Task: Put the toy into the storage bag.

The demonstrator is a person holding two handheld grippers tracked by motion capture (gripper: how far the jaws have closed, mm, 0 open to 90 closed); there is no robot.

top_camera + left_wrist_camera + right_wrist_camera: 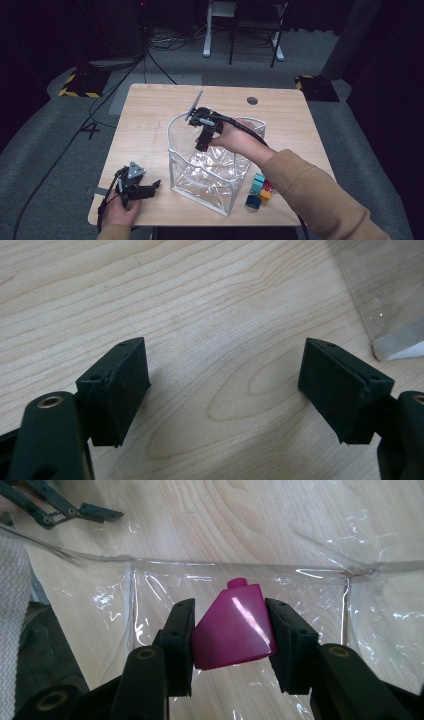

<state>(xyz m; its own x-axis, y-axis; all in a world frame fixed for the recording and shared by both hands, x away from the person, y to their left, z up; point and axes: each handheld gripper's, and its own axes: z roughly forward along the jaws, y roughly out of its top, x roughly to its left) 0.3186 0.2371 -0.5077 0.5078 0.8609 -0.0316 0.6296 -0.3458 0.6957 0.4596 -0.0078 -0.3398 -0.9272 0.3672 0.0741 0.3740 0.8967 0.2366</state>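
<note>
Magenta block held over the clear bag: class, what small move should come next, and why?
Probably lower it a little further, then open the fingers. The right gripper grips the magenta block inside the clear bag, above its bottom, while other blocks wait outside.

My black right gripper (231, 640) holds a magenta block (234, 630); clear bag (200, 182), white-edged; pale wood-grain table (145, 125).

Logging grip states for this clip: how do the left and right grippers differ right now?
The left gripper is open with nothing between its jaws; the right gripper is shut on a magenta block. The left lies low at the table edge beside the clear bag; the right reaches down into the bag. Both have black jaws.
</note>
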